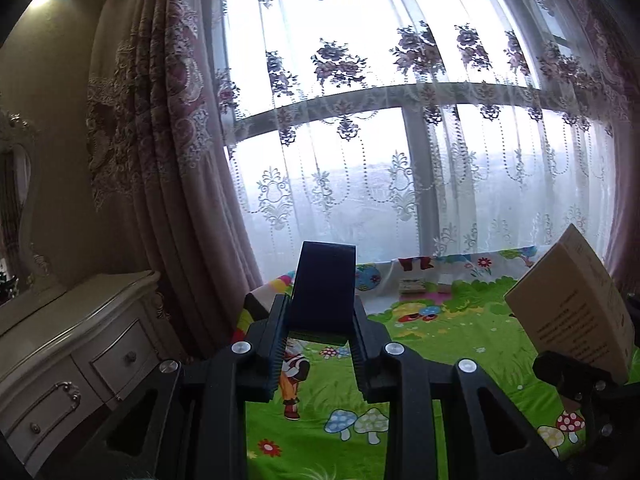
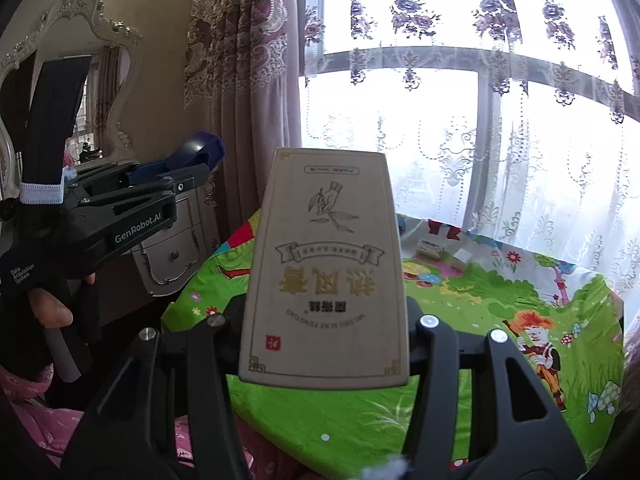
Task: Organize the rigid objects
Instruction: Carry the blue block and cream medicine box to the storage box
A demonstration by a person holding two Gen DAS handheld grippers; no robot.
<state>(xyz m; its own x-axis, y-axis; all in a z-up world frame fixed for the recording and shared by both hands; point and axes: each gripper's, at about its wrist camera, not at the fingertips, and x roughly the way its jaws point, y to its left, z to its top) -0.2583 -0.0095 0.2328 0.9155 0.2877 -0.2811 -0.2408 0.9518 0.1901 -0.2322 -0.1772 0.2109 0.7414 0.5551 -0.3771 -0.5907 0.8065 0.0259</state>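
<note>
My left gripper (image 1: pixel 320 344) is shut on a dark navy box (image 1: pixel 323 288) and holds it upright above the table. The same box and gripper show from the side at the left of the right wrist view (image 2: pixel 196 152). My right gripper (image 2: pixel 326 344) is shut on a beige flat box with Chinese print (image 2: pixel 326 268), held upright above the table; this box also shows at the right edge of the left wrist view (image 1: pixel 576 304). Two small boxes (image 1: pixel 412 285) (image 2: pixel 430 248) lie at the far side of the table.
The table carries a bright green cartoon cloth (image 1: pixel 460 344) (image 2: pixel 460 312). A white dresser with drawers (image 1: pixel 80 344) and an ornate mirror (image 2: pixel 92 80) stand to the left. Heavy curtains (image 1: pixel 168 140) and lace-curtained windows are behind.
</note>
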